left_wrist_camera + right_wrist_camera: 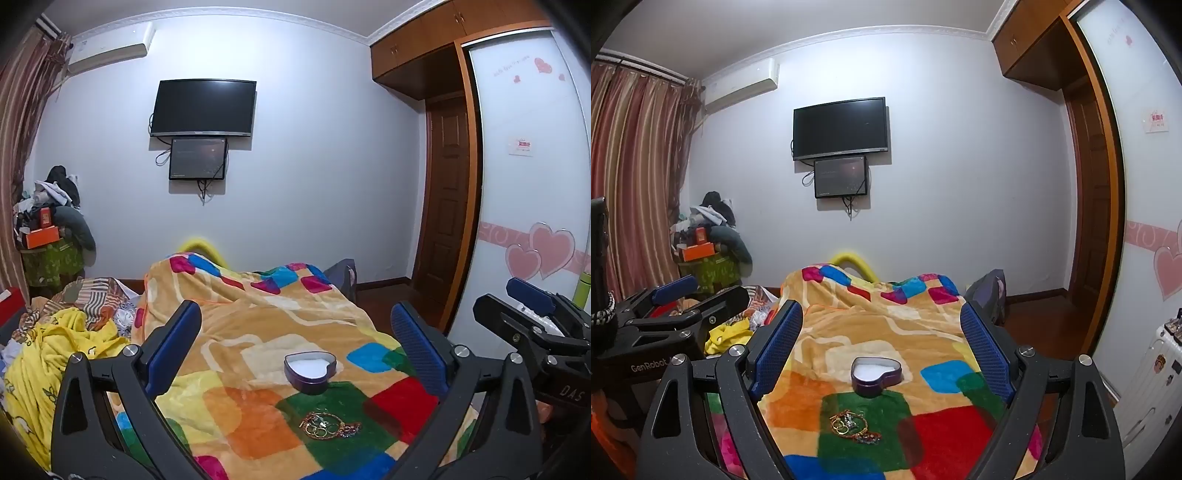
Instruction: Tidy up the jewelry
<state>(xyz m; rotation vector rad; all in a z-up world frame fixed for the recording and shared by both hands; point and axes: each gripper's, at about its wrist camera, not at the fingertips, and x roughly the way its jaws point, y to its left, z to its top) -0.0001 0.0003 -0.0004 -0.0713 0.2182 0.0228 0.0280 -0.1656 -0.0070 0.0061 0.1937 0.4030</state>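
Note:
A small pile of jewelry [327,425], with gold rings and a beaded bracelet, lies on a green patch of the colourful blanket [258,402]. It also shows in the right wrist view [854,426]. Just beyond it stands an open purple heart-shaped box [310,371] with a white lining, seen too in the right wrist view [876,374]. My left gripper [295,332] is open and empty, held above the blanket with the box between its fingers in view. My right gripper [882,328] is open and empty, likewise above the box and jewelry. Each gripper shows at the edge of the other's view.
The blanket covers a bed with a raised hump at the far end [236,280]. Yellow and patterned bedding [62,343] is heaped at the left. A wardrobe with heart stickers [532,206] stands at the right. A white suitcase [1156,365] stands at right.

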